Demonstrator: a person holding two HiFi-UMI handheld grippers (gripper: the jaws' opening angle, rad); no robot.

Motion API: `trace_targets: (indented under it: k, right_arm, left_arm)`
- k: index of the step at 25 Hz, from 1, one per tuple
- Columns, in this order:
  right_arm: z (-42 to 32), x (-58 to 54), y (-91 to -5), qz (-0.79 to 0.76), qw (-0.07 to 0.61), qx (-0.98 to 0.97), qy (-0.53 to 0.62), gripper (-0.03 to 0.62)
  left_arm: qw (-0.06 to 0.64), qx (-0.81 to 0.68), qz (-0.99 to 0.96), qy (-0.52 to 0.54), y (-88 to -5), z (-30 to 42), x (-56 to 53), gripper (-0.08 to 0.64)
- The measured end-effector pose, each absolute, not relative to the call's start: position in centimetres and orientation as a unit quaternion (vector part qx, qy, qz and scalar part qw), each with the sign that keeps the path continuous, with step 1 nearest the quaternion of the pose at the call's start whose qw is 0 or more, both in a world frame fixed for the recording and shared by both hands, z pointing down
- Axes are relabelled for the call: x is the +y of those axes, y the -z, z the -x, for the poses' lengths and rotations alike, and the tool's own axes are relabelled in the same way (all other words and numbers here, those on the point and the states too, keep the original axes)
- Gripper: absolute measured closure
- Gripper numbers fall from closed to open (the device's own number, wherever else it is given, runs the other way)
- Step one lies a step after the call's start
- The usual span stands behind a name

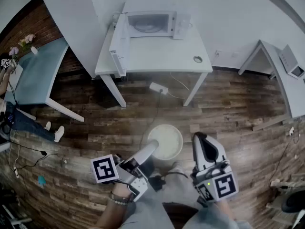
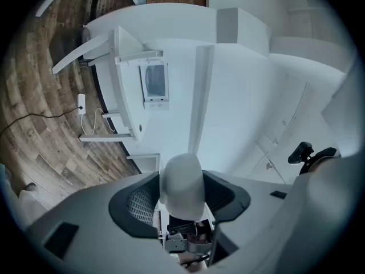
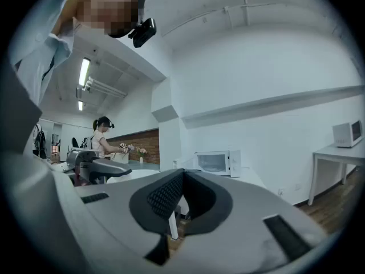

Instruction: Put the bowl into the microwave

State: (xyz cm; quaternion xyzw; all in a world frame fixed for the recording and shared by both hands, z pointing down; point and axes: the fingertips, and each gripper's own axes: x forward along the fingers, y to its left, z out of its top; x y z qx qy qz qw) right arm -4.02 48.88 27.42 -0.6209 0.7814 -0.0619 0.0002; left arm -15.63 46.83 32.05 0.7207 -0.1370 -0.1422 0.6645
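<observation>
A white bowl hangs over the wooden floor in front of me, with my left gripper shut on its near left rim. In the left gripper view the rounded white rim fills the gap between the two black pads. My right gripper stands just right of the bowl, shut and empty; its pads meet with nothing between them. The white microwave sits at the back of a white table, its door swung open to the left. The microwave also shows ahead in the right gripper view.
A power strip with its cable lies on the floor under the table's front edge. A blue table stands at the left, with a person's legs beside it. Another white table with a small appliance stands at the right.
</observation>
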Motion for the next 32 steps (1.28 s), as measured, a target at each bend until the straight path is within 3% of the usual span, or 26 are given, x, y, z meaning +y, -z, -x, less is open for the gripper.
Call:
trace_targets:
  k: [32]
  right_arm:
    - [5.4,49.5,-27.7,0.644,0.021,0.762,0.062,0.594]
  left_arm:
    - [0.659,-0.131,-0.727,0.142,-32.2,18.8,47.2,0.336]
